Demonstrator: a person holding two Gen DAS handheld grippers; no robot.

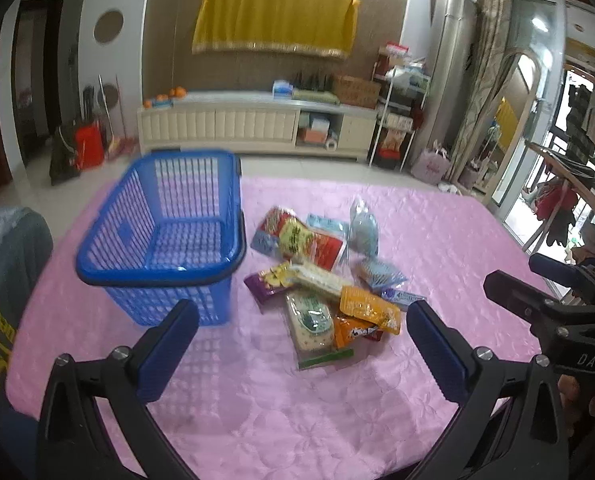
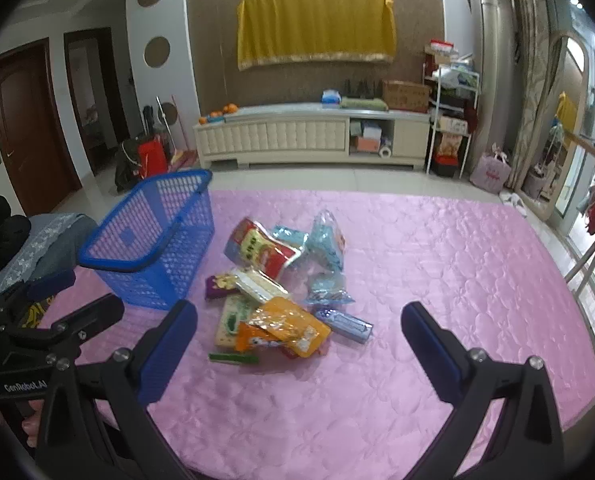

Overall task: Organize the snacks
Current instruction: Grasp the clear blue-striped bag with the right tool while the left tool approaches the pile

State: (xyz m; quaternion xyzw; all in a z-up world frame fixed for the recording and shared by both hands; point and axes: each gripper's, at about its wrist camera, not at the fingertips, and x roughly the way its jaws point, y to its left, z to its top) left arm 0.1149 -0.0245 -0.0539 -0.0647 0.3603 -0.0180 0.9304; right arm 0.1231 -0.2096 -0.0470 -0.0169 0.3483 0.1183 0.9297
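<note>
Pink tablecloth (image 2: 437, 260): basket (image 2: 153, 248) left, snacks (image 2: 281, 280) centre, right side bare.

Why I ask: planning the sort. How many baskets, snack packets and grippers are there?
Blue basket: 1
Snack packets: about 10, overlapping in one pile
Grippers: 2, left gripper and right gripper
Total: about 13

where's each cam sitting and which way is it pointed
Left wrist view: sits on the left gripper, facing forward over the pink tablecloth at the blue basket and snack pile; its open fingers show, with the right gripper at the right edge.
Right wrist view: sits on the right gripper, facing the same way; its open fingers show, left gripper at the left edge.
Shared: basket, snacks, tablecloth, the yellow cloth on the far wall.
</note>
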